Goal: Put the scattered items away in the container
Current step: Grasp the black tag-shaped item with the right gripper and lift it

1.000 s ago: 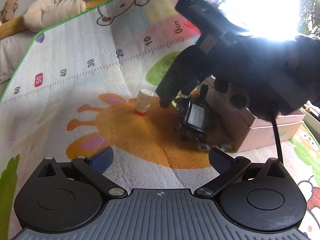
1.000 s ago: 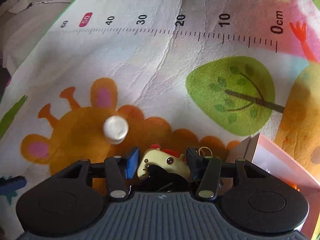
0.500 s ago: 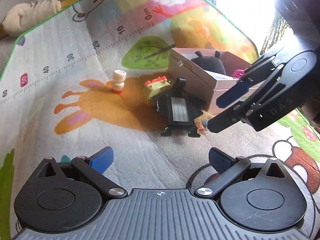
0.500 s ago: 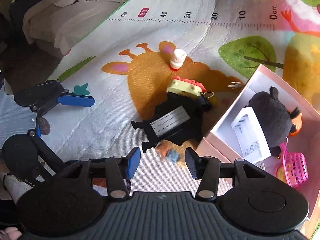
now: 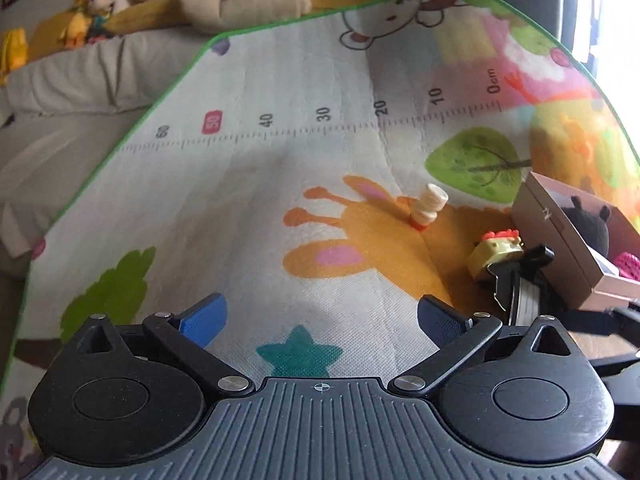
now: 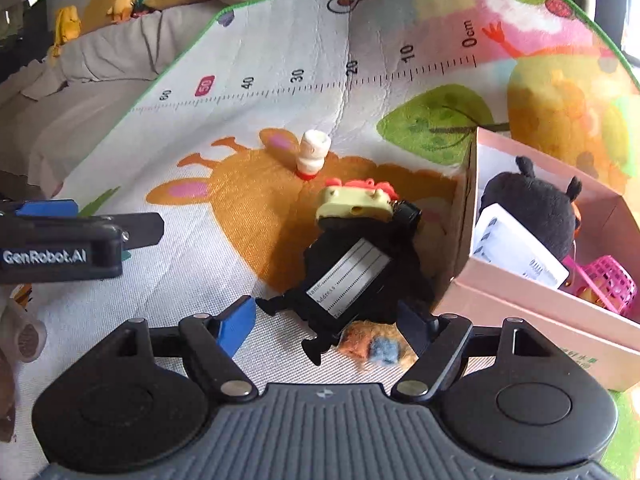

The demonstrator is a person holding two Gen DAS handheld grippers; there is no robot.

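Two empty, wide-open grippers, left (image 5: 320,314) and right (image 6: 328,320); black tag toy (image 6: 352,268) against pink box (image 6: 532,316).

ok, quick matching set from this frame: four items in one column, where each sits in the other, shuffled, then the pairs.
Items
1. black plush
2. small white bottle
3. black luggage tag
4. pink mesh basket

Places
A. flat on the mat, against the outside of the pink box
B. in the box, at its near right corner
C. upright on the mat's orange animal print, apart from the box
D. in the box, behind the white card

Pairs: 1-D, 2-C, 3-A, 4-B

Both the left gripper and the right gripper are open and empty.
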